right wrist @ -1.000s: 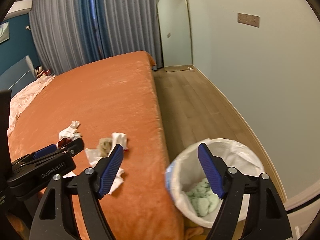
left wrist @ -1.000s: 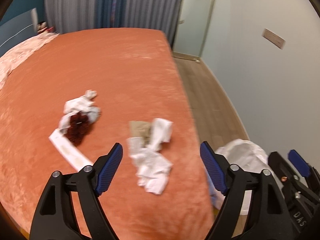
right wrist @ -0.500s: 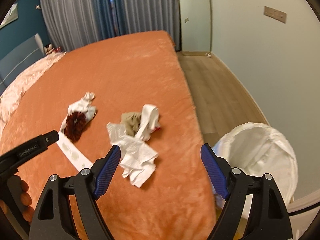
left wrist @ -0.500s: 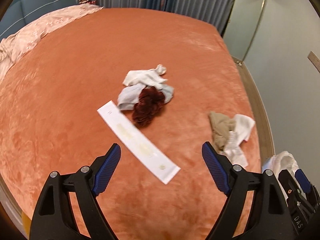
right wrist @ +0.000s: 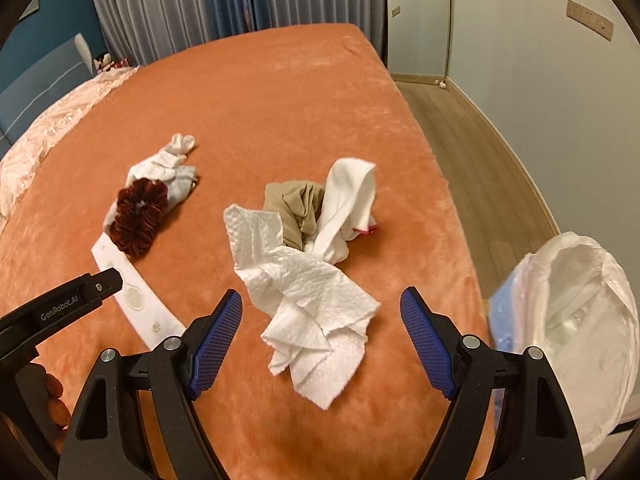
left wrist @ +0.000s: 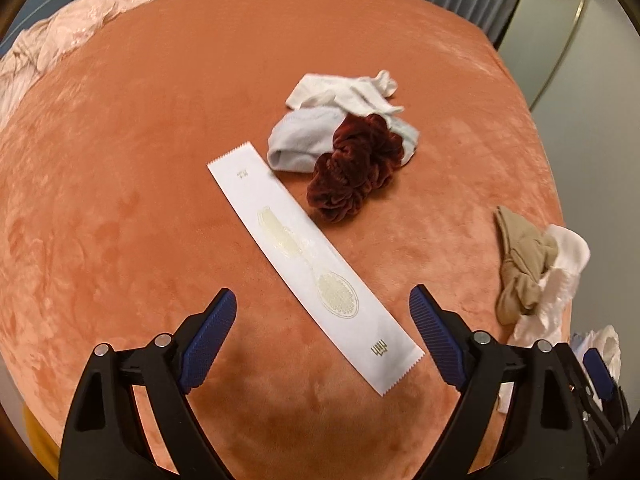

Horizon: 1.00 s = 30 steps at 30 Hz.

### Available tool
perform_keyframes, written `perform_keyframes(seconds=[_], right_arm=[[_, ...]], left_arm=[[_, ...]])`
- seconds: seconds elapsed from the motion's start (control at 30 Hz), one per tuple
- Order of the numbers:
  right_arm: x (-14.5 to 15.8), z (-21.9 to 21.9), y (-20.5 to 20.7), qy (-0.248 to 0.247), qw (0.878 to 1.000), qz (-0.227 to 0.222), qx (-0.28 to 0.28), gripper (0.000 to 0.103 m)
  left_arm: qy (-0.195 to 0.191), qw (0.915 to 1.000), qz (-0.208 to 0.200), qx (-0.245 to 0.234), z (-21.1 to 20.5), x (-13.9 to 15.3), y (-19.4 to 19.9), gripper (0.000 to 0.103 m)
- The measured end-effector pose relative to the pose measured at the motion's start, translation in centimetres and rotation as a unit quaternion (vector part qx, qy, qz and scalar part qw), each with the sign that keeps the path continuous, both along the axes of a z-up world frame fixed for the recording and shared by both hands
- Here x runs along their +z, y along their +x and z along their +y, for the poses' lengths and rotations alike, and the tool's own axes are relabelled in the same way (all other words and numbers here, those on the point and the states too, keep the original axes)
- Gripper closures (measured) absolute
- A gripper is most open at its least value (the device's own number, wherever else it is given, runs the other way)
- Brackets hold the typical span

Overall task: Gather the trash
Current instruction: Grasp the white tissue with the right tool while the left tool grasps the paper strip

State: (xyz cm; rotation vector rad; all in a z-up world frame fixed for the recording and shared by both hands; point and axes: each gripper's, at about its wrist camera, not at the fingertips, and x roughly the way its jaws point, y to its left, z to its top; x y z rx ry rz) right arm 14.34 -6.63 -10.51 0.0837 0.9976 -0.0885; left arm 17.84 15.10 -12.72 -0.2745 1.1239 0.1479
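A long white paper sleeve [left wrist: 308, 264] lies flat on the orange bed [left wrist: 140, 160], its near end between the open fingers of my left gripper [left wrist: 322, 334]. It also shows in the right wrist view [right wrist: 136, 300]. A crumpled white paper towel [right wrist: 304, 292] lies just ahead of my open, empty right gripper [right wrist: 322, 334]. A bin lined with a white bag [right wrist: 568, 332] stands on the floor at the bed's right edge.
A dark red scrunchie [left wrist: 352, 172] rests on pale socks [left wrist: 304, 140] beyond the sleeve. A tan stocking [right wrist: 298, 204] and a white sock [right wrist: 344, 208] lie behind the paper towel. A pink quilt [left wrist: 60, 48] covers the bed's far left. Wood floor [right wrist: 472, 152] runs along the right.
My left gripper has swung left from the paper towel to the white sleeve and come closer. My right gripper has swung left from the bin to the paper towel.
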Motion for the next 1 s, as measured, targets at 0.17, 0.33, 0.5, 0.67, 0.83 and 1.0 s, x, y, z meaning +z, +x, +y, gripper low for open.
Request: perform_keyframes(seconds=[0.17,0.33,0.5,0.67,0.83,1.0], right_arm=[[-2.2,-0.4,1.3,0.009,1.0,0.022,-0.007,0.031],[-3.5,-0.8,1.8,0.031,0.999,0.04,-0.007,0.043],[-4.2,-0.6,1.4,0.052,0.997,0.054,0.008,0.064],[-3.5,-0.3,0.5,0.072,0.996,0.053,0.021,0.087],[-1.8,0.0,-1.0,0.095,0.994,0.039,0.031,0.09],[0.5,0.7,-2.5,0.106,0.993,0.018,0.047,0.091]], left_arm=[[-0.005,0.9993,0.035,0.014,-0.5,-2.4,1.6,0.019],[-0.003,0.9989,0.041,0.023,-1.2,-3.4,2.0,0.035],[0.004,0.9994,0.031,0.012,-1.6,-3.4,1.5,0.053],[0.0,0.9994,0.029,0.018,-1.4,-3.0,0.5,0.058],[-0.009,0.9995,0.019,0.025,-0.9,-1.9,-1.2,0.061],[-0.029,0.9994,0.011,0.016,-0.3,-0.1,-3.2,0.097]])
